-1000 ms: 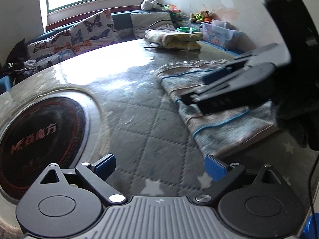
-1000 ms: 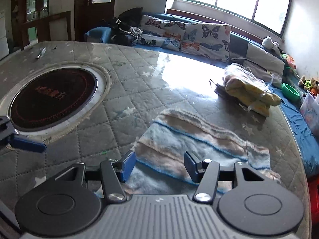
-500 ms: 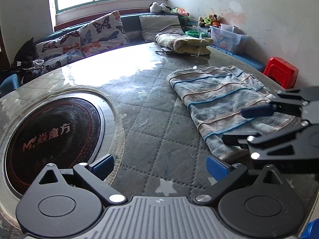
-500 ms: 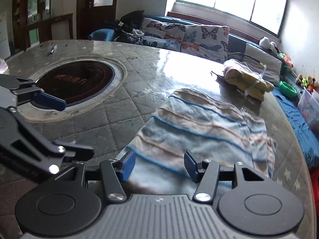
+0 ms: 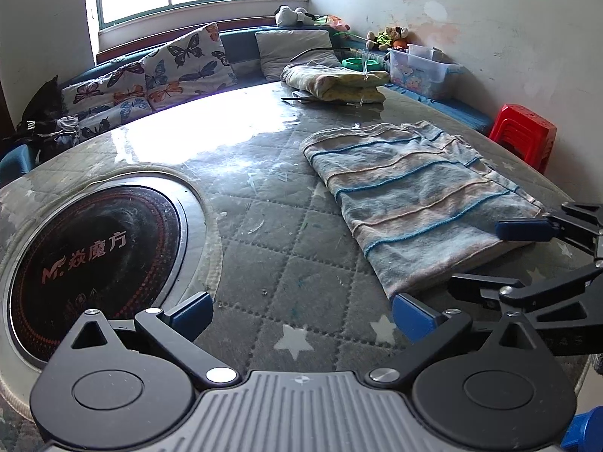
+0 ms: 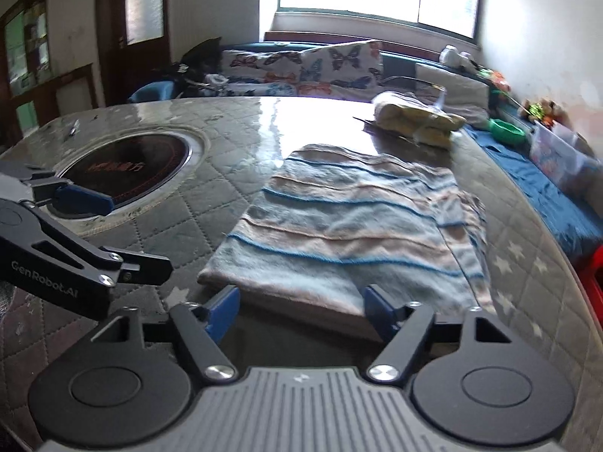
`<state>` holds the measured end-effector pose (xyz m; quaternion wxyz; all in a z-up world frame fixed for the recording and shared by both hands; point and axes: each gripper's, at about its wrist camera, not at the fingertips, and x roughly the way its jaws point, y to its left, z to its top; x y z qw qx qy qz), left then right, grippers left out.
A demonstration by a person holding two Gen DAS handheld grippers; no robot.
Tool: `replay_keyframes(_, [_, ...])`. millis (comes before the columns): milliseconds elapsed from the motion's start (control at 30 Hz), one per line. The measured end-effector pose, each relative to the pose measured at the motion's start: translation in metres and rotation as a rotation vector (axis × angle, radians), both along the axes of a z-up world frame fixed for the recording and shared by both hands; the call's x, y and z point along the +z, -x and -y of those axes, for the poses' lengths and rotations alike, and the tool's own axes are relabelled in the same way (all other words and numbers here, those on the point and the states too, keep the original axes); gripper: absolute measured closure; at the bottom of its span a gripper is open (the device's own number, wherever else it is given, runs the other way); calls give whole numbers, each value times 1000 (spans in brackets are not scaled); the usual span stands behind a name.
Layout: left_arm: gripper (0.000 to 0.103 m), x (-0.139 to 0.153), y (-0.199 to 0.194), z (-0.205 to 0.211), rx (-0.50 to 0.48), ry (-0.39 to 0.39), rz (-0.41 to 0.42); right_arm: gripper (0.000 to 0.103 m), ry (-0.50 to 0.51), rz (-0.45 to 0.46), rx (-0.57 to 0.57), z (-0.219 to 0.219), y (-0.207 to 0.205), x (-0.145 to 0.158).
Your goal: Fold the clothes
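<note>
**A:** Biggest risk here? Grabbing only the top layer of the striped garment (image 6: 339,233), so the stack peels apart.

**B:** Yeah. Right gripper (image 6: 301,310) is spread, empty, with the near hem at its 12. Left gripper (image 5: 301,312) is spread too, cloth at 1 o'clock on the table (image 5: 264,248).

Fuzzy cloth garment (image 5: 410,192) on seemingly glossy quilted table (image 5: 286,248).

Black hand-held gripper (image 5: 301,310), blue fingertips (image 5: 190,310)

A home – butterfly cushions (image 5: 181,64), soft toys (image 5: 392,35), window bench (image 6: 339,75).
</note>
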<state>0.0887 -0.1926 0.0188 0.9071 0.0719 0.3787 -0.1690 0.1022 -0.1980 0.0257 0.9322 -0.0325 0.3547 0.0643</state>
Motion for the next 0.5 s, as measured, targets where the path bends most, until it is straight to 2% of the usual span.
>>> replay_keyframes(133, [0,1,4,-1,-2,4,1,18,-50,8,-65,7,9,1])
replay_keyframes(400, [0,4,15,-2,-22,23,10,0,-96,17,-156,14,24,1])
replay_keyframes(500, [0,6,20,-1,-33,35,10,0,-134,21,-169,16,32,2])
